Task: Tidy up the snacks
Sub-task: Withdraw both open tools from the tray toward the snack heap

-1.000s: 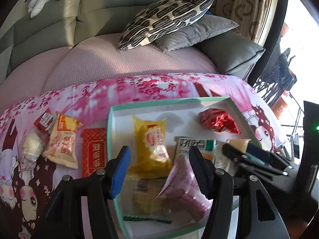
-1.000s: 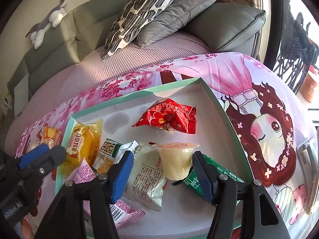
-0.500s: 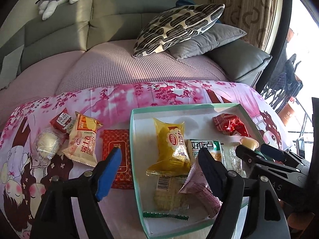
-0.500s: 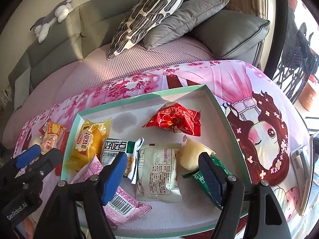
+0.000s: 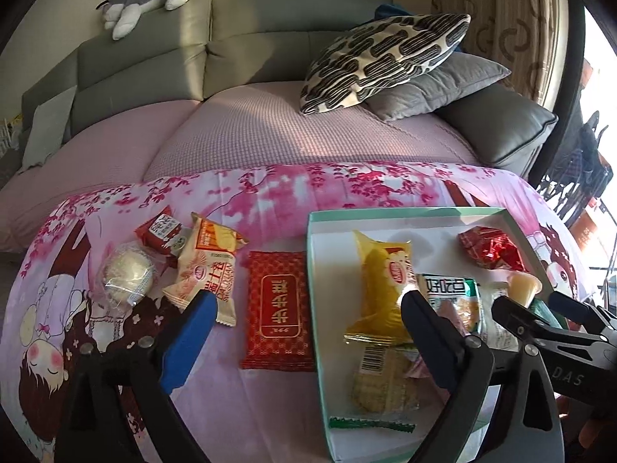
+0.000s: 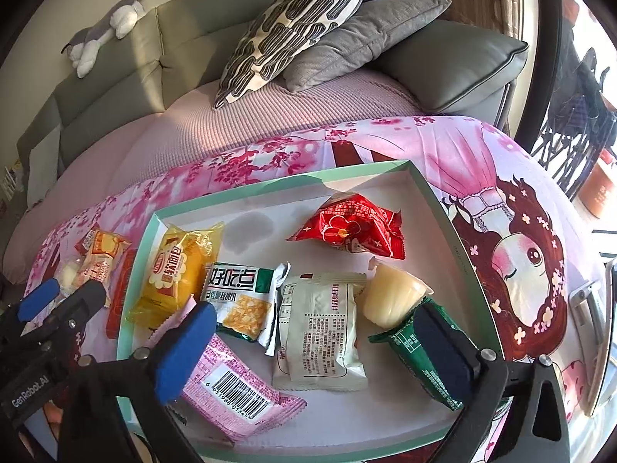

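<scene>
both grippers have just been opened wide and nothing is clamped in either. the left gripper (image 5: 304, 312) hangs with its jaws apart over the near left edge of the mint-rimmed tray (image 5: 405, 214), so that the red flat packet (image 5: 277, 310) on the pink sheet (image 5: 270, 193) and the yellow pack (image 5: 381, 289) inside the tray are both framed between its pads; the pink barcode packet (image 6: 231, 389) that was pinched a second ago is now seen lying flat in the tray's near left corner. the right gripper (image 6: 312, 328) is spread as well, and the jelly cup (image 6: 393, 297), a second ago upright between its pads, is now tipped on its side against the green wrapper (image 6: 420, 359), just beside the white sachet (image 6: 324, 328) and free of the pads. two more snacks are thus judged to be delivered. outside the tray, to the left, the red flat packet, the orange-and-white pack (image 5: 208, 266), the round clear-wrapped bun (image 5: 125, 276) and a small red pack (image 5: 162, 229) are left on the sheet; these are judged to be what remains, the red flat packet being nearest
</scene>
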`<state>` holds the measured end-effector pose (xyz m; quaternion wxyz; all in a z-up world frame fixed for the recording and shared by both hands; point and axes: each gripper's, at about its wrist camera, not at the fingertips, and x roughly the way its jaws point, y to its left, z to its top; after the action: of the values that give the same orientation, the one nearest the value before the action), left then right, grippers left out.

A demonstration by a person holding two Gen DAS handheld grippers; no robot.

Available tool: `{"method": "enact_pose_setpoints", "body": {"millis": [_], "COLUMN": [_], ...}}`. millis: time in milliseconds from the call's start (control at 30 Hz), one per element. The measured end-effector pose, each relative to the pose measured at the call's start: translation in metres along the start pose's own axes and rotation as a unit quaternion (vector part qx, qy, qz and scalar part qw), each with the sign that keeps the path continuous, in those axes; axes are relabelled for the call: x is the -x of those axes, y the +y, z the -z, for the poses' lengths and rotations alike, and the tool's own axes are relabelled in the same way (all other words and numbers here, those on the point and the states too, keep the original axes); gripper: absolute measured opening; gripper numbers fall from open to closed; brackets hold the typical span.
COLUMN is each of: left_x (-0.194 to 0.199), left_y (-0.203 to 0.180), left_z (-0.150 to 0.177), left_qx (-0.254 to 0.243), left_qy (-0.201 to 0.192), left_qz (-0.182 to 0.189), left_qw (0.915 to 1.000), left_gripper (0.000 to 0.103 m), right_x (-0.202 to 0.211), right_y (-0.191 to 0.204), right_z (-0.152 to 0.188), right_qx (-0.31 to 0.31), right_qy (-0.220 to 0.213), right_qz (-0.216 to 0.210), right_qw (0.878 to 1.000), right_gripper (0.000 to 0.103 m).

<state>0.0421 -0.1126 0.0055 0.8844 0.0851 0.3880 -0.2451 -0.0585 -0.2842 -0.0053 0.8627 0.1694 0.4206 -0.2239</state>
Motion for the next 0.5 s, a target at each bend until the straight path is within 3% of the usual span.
{"method": "enact_pose_setpoints", "body": {"millis": [500], "left_x": [0.000], "left_y": [0.020], "left_z": [0.001], "left_qx": [0.041], "left_qy": [0.008], "left_qz": [-0.027], "left_qw": [0.9988], "left_gripper": [0.096], "right_x": [0.015], "right_y": [0.007], "right_z": [-0.004], "right_qx": [-0.002], "right_qy": [-0.048], "right_qz": [-0.011], "right_qw": [0.999], "right_gripper": [0.103]}}
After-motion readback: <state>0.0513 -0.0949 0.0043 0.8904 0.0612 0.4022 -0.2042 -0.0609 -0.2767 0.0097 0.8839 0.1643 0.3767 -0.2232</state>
